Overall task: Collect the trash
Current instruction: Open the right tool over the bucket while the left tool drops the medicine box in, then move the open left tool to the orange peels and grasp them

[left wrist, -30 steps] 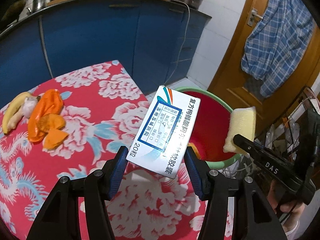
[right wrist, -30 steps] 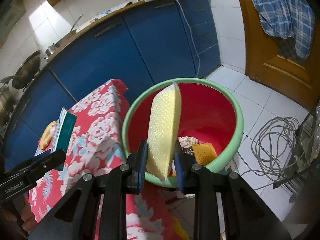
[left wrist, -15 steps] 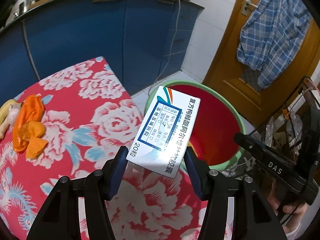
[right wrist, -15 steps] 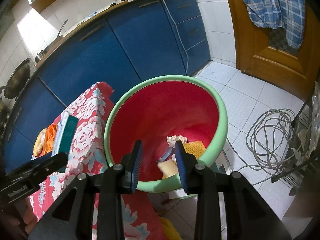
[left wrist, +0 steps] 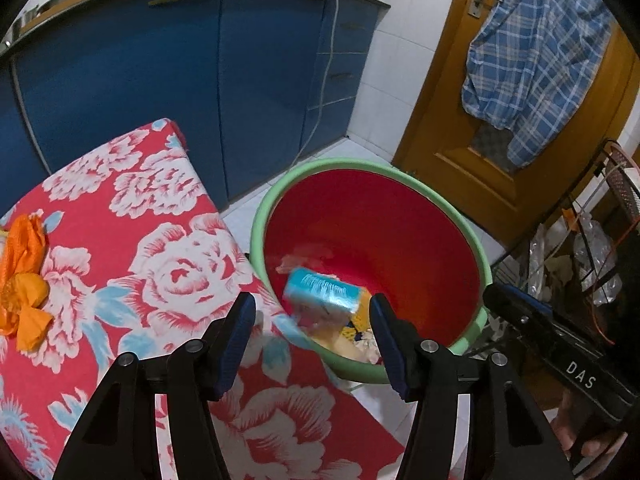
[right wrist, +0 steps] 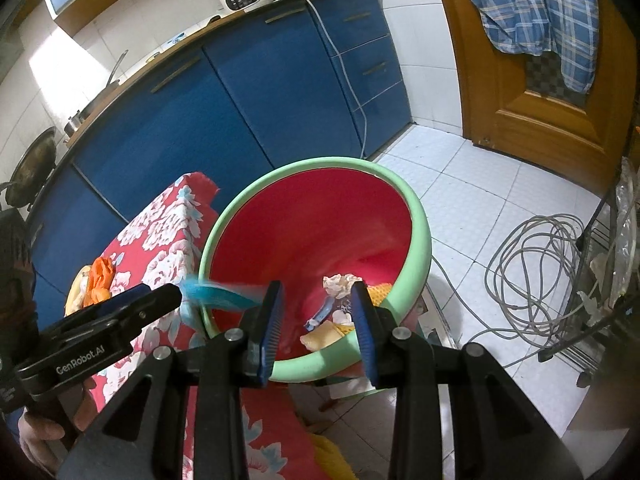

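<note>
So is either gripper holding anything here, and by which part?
Nothing is held. The left gripper stands open, the blurred medicine box dropping free into the red bin. The right gripper is open, empty.

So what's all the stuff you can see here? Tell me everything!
bucket: one, red inside with a green rim, on the floor beside the table
box: one, blue and white, blurred, free of the jaws, over the bucket's mouth
trash in bucket: several crumpled pale and yellow bits, at the bottom
tablecloth: one, red with white flowers, on the table
orange peel: a few pieces, orange, on the tablecloth's far left
cabinets: blue, behind the table
shirt: one, blue plaid, hanging on the brown door
cable: one, grey, coiled on the tiled floor
left gripper: black, blue pads, open, empty
right gripper: black, blue pads, open, empty
</note>
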